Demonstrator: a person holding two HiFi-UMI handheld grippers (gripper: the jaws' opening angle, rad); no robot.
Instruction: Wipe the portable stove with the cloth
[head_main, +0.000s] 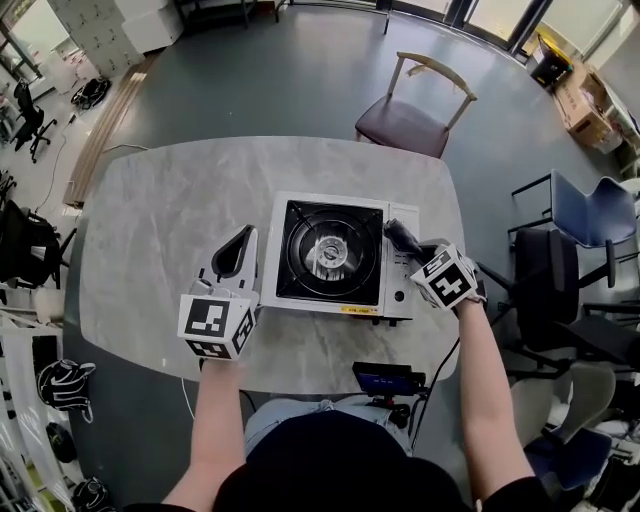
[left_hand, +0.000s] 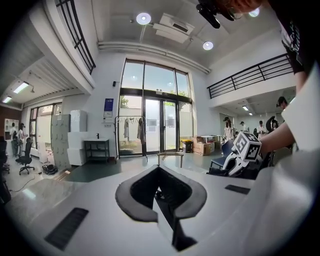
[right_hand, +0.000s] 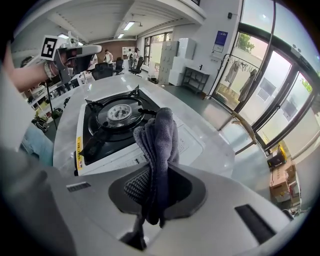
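In the head view the portable stove (head_main: 335, 255) sits right of the table's (head_main: 150, 230) centre. Its front edge is near the table's lower edge and its right side near the right edge. Broad bare tabletop lies left of it. A wooden chair (head_main: 410, 115) stands beyond the far edge, well apart.

The left gripper (head_main: 243, 240) rests just left of the stove, jaws together and holding nothing. The right gripper (head_main: 408, 243) is at the stove's upper right corner, its jaws clamped on a grey cloth (head_main: 402, 238).

Only the right gripper view shows that grip up close. The folded cloth (right_hand: 159, 135) sticks out of the right gripper (right_hand: 152, 195) over the stove's (right_hand: 107, 132) white side panel; contact cannot be judged.

The view from the left gripper (left_hand: 161, 192) tilts up at glass doors (left_hand: 152, 125), missing the stove.
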